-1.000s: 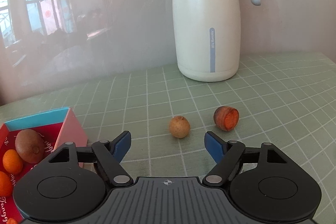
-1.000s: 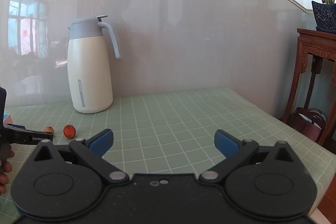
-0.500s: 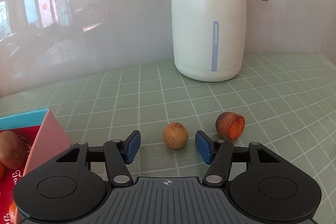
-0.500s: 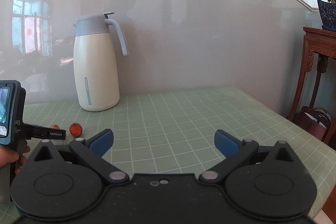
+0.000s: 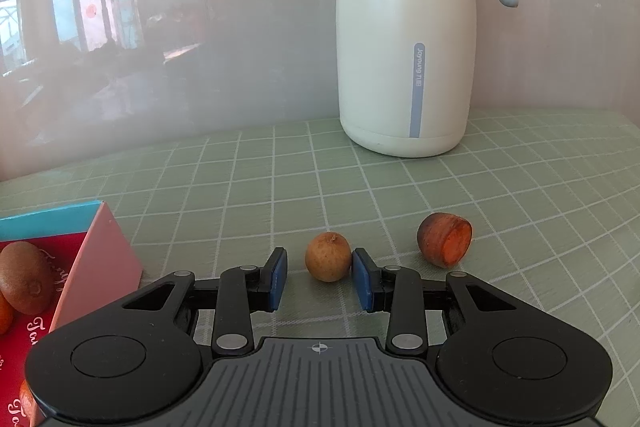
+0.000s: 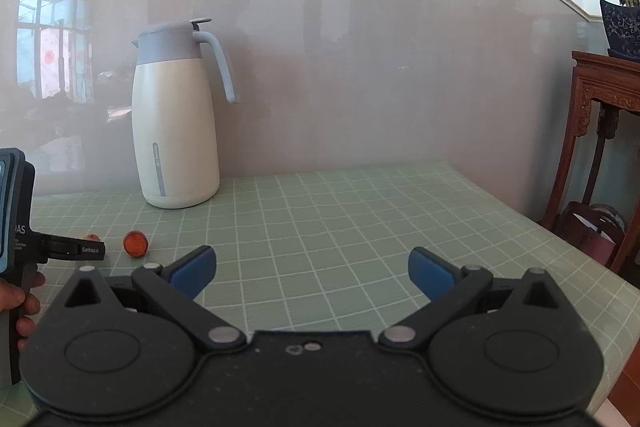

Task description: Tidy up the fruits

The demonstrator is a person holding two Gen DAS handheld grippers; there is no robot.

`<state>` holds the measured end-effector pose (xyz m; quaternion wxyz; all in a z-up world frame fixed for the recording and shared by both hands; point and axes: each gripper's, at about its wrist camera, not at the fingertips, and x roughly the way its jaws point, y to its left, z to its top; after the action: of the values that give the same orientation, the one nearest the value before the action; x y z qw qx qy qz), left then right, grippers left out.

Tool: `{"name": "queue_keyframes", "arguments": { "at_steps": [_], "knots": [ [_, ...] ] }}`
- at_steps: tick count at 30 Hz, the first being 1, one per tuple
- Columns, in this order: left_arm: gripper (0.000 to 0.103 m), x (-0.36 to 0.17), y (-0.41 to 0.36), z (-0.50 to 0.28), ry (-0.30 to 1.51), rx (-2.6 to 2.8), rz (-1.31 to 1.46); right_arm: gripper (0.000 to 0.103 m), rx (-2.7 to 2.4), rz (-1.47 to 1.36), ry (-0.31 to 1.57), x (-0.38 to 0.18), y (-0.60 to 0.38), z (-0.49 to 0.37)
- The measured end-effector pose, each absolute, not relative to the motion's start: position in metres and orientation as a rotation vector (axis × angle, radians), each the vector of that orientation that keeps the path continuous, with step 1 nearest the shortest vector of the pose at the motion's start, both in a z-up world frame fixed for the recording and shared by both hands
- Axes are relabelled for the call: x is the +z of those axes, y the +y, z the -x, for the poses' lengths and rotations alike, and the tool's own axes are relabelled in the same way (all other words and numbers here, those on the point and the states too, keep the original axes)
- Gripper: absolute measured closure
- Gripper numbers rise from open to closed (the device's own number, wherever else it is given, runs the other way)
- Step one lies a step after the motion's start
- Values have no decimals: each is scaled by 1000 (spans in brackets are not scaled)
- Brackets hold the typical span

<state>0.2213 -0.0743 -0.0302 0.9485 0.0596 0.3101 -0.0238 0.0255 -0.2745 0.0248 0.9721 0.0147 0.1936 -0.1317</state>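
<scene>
Left gripper (image 5: 319,277) closing around one small tan fruit (image 5: 328,256)

One cream jug (image 5: 405,39) marked "Joyoung" is standing ahead; one cut orange fruit (image 5: 444,238) is lying right of the pads, its right pad (image 5: 362,277) touching the tan fruit, left pad just apart. Right gripper (image 6: 311,271) is hovering spread, gripping nothing.
</scene>
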Motion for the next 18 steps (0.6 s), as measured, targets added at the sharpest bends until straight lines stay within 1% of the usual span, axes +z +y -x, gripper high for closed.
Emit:
{"name": "queue_keyframes", "arguments": {
  "at_steps": [18],
  "knots": [
    [67, -26, -74, -216, 598, -35, -131, 0, -289, -32, 394, 24, -277, -24]
  ]
}}
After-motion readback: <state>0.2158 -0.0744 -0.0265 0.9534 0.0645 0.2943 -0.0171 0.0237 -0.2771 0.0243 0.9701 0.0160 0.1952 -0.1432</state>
